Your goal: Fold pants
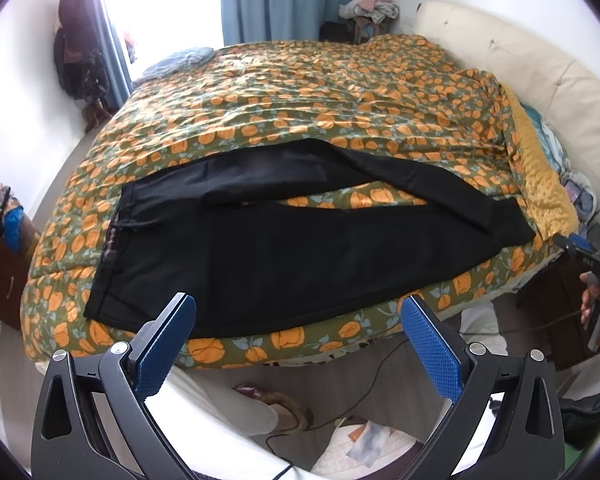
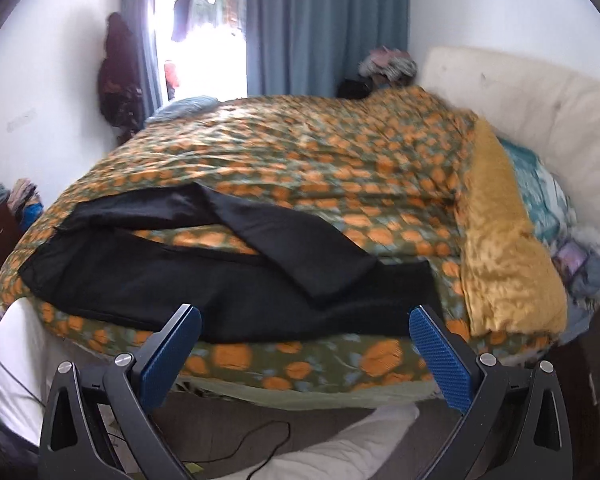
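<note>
Black pants [image 1: 260, 248] lie spread on the bed, waistband at the left, the two legs running right and crossing near their ends. They also show in the right wrist view [image 2: 204, 280]. My left gripper [image 1: 300, 312] is open and empty, held off the bed's near edge by the seat of the pants. My right gripper [image 2: 306, 322] is open and empty, just short of the near leg's lower edge. The right gripper also shows at the far right of the left wrist view [image 1: 592, 256], its jaws unclear there.
The bed has an orange-and-green floral quilt [image 1: 320, 92] and a mustard blanket [image 2: 504, 248] at the right. A cream headboard [image 1: 540, 72] stands right. A brown dresser [image 1: 0, 264] is left. A cable [image 1: 372, 384] and a slipper [image 1: 280, 404] lie on the floor.
</note>
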Tool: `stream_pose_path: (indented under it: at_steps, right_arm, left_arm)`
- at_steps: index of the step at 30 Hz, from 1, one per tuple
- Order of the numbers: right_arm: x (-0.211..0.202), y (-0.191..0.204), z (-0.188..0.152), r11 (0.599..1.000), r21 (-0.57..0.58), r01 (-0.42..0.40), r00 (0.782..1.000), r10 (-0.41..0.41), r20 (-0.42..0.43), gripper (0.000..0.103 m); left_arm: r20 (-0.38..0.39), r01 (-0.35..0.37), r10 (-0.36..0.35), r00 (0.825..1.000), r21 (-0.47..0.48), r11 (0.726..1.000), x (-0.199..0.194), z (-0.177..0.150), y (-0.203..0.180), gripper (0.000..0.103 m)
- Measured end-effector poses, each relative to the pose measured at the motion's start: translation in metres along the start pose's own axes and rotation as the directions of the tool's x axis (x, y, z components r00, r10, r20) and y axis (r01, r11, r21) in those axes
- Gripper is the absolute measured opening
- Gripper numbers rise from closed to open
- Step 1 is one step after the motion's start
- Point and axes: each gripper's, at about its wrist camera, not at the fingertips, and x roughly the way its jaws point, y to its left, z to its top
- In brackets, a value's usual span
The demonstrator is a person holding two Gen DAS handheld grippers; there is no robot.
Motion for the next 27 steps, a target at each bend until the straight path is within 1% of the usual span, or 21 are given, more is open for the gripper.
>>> stream_pose_path:
  at_steps: [1, 2, 3, 4, 5, 6, 7, 8, 9, 11, 12, 13, 14, 15, 16, 18, 20, 21, 23, 25, 27]
  right_arm:
    - [0.023, -0.035, -0.005, 0.996, 0.089, 0.002, 0.999, 0.002, -0.047, 0.102]
    - [0.044, -0.067, -0.011, 0.983, 0.185, 0.002, 0.996, 0.015, -0.092, 0.099]
    - [0.064, -0.098, -0.018, 0.954, 0.299, 0.003, 0.992, 0.035, -0.122, 0.087]
    - [0.081, -0.127, -0.026, 0.915, 0.402, -0.003, 0.989, 0.063, -0.136, 0.081]
    - [0.098, -0.153, -0.033, 0.863, 0.504, -0.009, 0.985, 0.095, -0.146, 0.07]
    - [0.111, -0.172, -0.039, 0.816, 0.578, -0.001, 0.983, 0.107, -0.15, 0.069]
    - [0.123, -0.186, -0.043, 0.782, 0.624, 0.001, 0.982, 0.116, -0.147, 0.068]
    - [0.133, -0.193, -0.044, 0.767, 0.642, -0.003, 0.981, 0.127, -0.148, 0.067]
    - [0.148, -0.195, -0.04, 0.777, 0.63, -0.001, 0.979, 0.128, -0.157, 0.066]
    - [0.155, -0.194, -0.037, 0.785, 0.62, -0.002, 0.977, 0.133, -0.165, 0.062]
    - [0.168, -0.193, -0.034, 0.795, 0.606, 0.015, 0.974, 0.126, -0.189, 0.056]
    - [0.168, -0.193, -0.034, 0.795, 0.606, 0.015, 0.974, 0.126, -0.189, 0.049]
    - [0.173, -0.191, -0.032, 0.801, 0.598, 0.029, 0.971, 0.12, -0.208, 0.046]
    - [0.175, -0.188, -0.03, 0.813, 0.58, 0.049, 0.968, 0.105, -0.229, 0.037]
    - [0.174, -0.185, -0.027, 0.831, 0.551, 0.076, 0.965, 0.078, -0.252, 0.017]
    - [0.171, -0.18, -0.019, 0.868, 0.483, 0.112, 0.96, 0.031, -0.279, 0.015]
    - [0.159, -0.182, -0.01, 0.897, 0.414, 0.158, 0.962, -0.045, -0.271, 0.015]
    - [0.157, -0.185, -0.009, 0.9, 0.395, 0.184, 0.957, -0.072, -0.28, 0.015]
    - [0.162, -0.189, -0.014, 0.898, 0.383, 0.216, 0.943, -0.09, -0.321, 0.015]
    - [0.167, -0.184, -0.018, 0.913, 0.335, 0.233, 0.931, -0.11, -0.348, 0.015]
    - [0.168, -0.18, -0.019, 0.919, 0.306, 0.251, 0.927, -0.137, -0.349, 0.017]
  left_arm:
    - [-0.002, -0.002, 0.002, 1.0, 0.0, 1.0, 0.0, 0.0, -0.001, 0.102]
    - [-0.004, -0.005, 0.005, 1.0, 0.0, 1.0, 0.0, 0.0, -0.001, 0.102]
    - [-0.006, -0.009, 0.009, 1.0, 0.001, 1.0, -0.001, 0.0, -0.001, 0.102]
    - [-0.008, -0.015, 0.015, 1.0, 0.002, 1.0, -0.002, 0.0, -0.002, 0.102]
    - [-0.008, -0.02, 0.02, 1.0, 0.002, 1.0, -0.003, 0.001, -0.002, 0.102]
    - [-0.008, -0.025, 0.025, 1.0, 0.002, 1.0, -0.004, 0.002, -0.002, 0.102]
    - [-0.007, -0.032, 0.032, 0.999, 0.001, 0.999, -0.006, 0.002, -0.001, 0.102]
    - [-0.007, -0.036, 0.036, 0.999, 0.0, 0.999, -0.006, 0.003, -0.001, 0.102]
    - [-0.007, -0.039, 0.039, 0.999, -0.003, 0.999, -0.007, 0.004, 0.0, 0.102]
    - [-0.012, -0.038, 0.038, 0.999, -0.008, 0.999, -0.006, 0.005, 0.0, 0.102]
    - [-0.014, -0.037, 0.037, 0.999, -0.007, 0.999, -0.005, 0.006, -0.001, 0.102]
    - [-0.015, -0.036, 0.036, 0.999, -0.004, 0.999, -0.005, 0.006, -0.002, 0.102]
    - [-0.014, -0.036, 0.036, 0.999, 0.002, 0.999, -0.005, 0.006, -0.004, 0.102]
    - [-0.013, -0.038, 0.038, 0.999, 0.009, 0.999, -0.005, 0.006, -0.006, 0.102]
    - [-0.012, -0.04, 0.04, 0.999, 0.014, 0.999, -0.005, 0.006, -0.006, 0.102]
    - [-0.012, -0.041, 0.041, 0.999, 0.014, 0.999, -0.005, 0.006, -0.006, 0.102]
    - [-0.017, -0.037, 0.037, 0.999, 0.003, 0.999, -0.003, 0.007, -0.003, 0.102]
    - [-0.019, -0.035, 0.035, 0.999, -0.001, 0.999, -0.002, 0.007, -0.002, 0.102]
    - [-0.021, -0.038, 0.038, 0.999, -0.003, 0.999, -0.001, 0.008, -0.002, 0.102]
    - [-0.022, -0.036, 0.036, 0.999, -0.005, 0.999, -0.001, 0.008, -0.002, 0.102]
    - [-0.027, -0.037, 0.037, 0.999, -0.012, 0.999, 0.001, 0.007, 0.0, 0.102]
